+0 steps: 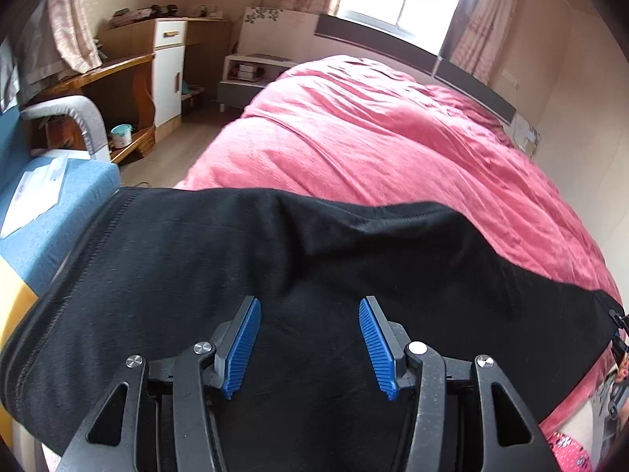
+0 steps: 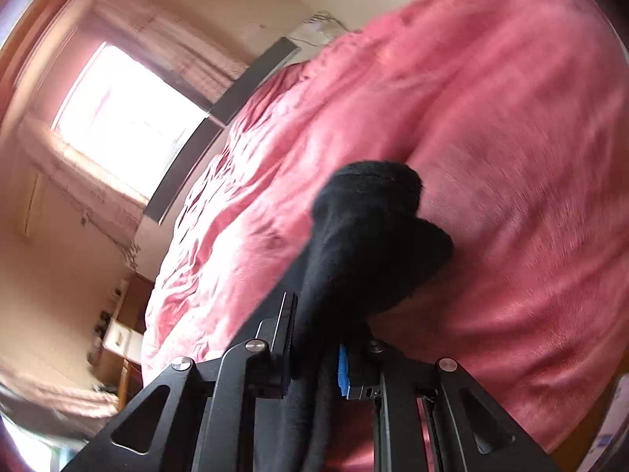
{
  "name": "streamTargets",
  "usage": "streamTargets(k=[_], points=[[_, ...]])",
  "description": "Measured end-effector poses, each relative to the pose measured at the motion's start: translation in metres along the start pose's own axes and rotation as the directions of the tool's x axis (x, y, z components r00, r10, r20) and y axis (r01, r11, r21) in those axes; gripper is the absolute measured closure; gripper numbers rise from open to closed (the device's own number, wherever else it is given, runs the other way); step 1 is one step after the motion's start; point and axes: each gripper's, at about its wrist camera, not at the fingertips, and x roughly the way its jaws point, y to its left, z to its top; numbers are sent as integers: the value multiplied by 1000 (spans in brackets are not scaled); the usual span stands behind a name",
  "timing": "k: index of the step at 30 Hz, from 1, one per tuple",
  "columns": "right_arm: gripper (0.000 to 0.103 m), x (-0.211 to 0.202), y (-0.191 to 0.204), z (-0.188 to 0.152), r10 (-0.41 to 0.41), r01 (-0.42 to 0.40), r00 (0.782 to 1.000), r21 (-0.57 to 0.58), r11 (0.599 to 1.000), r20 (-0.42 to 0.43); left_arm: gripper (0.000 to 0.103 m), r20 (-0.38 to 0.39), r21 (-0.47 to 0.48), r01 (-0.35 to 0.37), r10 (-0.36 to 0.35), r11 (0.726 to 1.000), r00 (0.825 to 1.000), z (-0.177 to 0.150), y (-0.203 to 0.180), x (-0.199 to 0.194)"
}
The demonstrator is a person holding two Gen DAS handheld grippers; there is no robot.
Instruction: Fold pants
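The black pants lie across the near edge of the pink bed cover, with a stitched hem at the left. My left gripper is open just above the black cloth, its blue pads apart and holding nothing. My right gripper is shut on a bunched fold of the black pants, lifted above the pink bed cover. The right gripper shows at the far right edge of the left wrist view, at the end of the stretched cloth.
A blue sofa with a white paper on it stands left of the bed. A wooden desk, a white cabinet and a nightstand stand beyond. The dark headboard and a window are at the far end.
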Motion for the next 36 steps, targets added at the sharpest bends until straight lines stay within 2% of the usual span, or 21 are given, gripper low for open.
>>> streamTargets(k=[7,12,15,21,30,36], points=[[86,-22,87,-8,11,2,998,-186,983,68,49,18,-57,-29,30,998,999,-1,16,-8],[86,-33,144,-26,8,24,996,-334,942,92,49,33,-71,-19,21,997,999,-1,21,-11],[86,-38,179,-43,22,24,995,-447,894,97,49,36,-87,-13,17,996,999,0,25,-12],[86,-34,231,-99,40,10,997,-650,760,63,49,41,-115,-9,14,993,999,1,31,-13],[86,1,264,-179,21,-72,997,-812,579,-74,49,52,-156,-11,19,988,998,2,39,-18],[86,35,265,-229,-66,-124,983,-888,443,-171,49,56,-161,-12,21,987,998,2,40,-18]])
